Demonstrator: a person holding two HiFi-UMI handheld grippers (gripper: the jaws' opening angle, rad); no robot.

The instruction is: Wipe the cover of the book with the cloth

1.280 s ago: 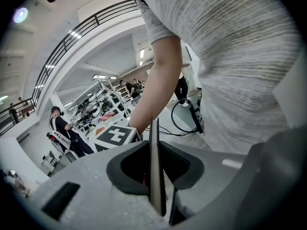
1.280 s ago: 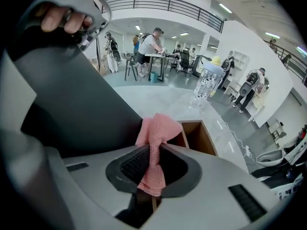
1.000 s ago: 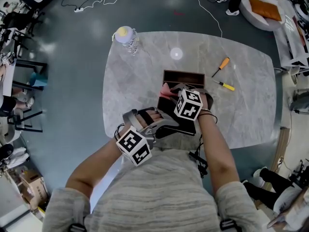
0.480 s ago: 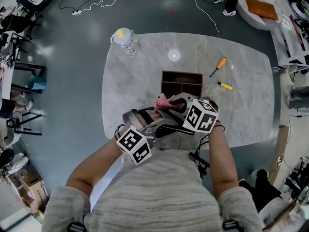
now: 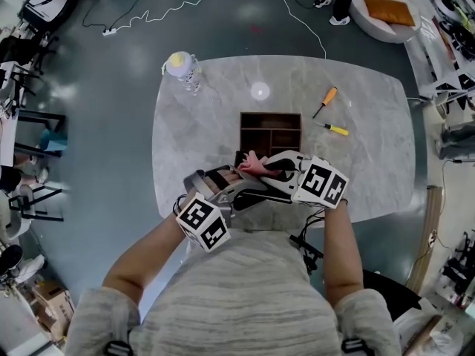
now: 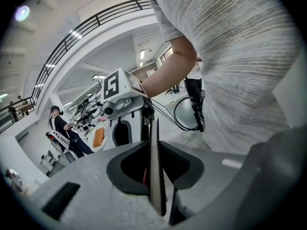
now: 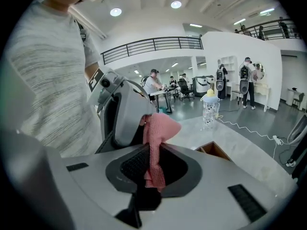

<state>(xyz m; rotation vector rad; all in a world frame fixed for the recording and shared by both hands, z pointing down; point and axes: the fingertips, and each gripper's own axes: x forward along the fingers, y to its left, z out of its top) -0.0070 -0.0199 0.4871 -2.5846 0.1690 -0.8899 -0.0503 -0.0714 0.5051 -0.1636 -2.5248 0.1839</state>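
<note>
My left gripper (image 5: 239, 187) is shut on the edge of a thin black book (image 5: 273, 192), held over the table's near edge. The left gripper view shows the book (image 6: 154, 166) edge-on between that gripper's (image 6: 154, 163) jaws. My right gripper (image 5: 261, 167) is shut on a pink cloth (image 5: 252, 165), which lies against the book's cover near its far left corner. In the right gripper view the cloth (image 7: 156, 143) hangs bunched between the jaws of the right gripper (image 7: 152, 163), right in front of the left gripper's grey body (image 7: 120, 114).
An empty wooden compartment box (image 5: 271, 130) stands just beyond the book. Two screwdrivers (image 5: 324, 101) (image 5: 332, 129) lie at the back right of the grey marble table (image 5: 364, 162). A bottle with a yellow cap (image 5: 182, 67) stands at the back left corner.
My right gripper has drawn back toward me and to the right, dragging the pink cloth across the book's cover. The left gripper keeps its hold on the book.
</note>
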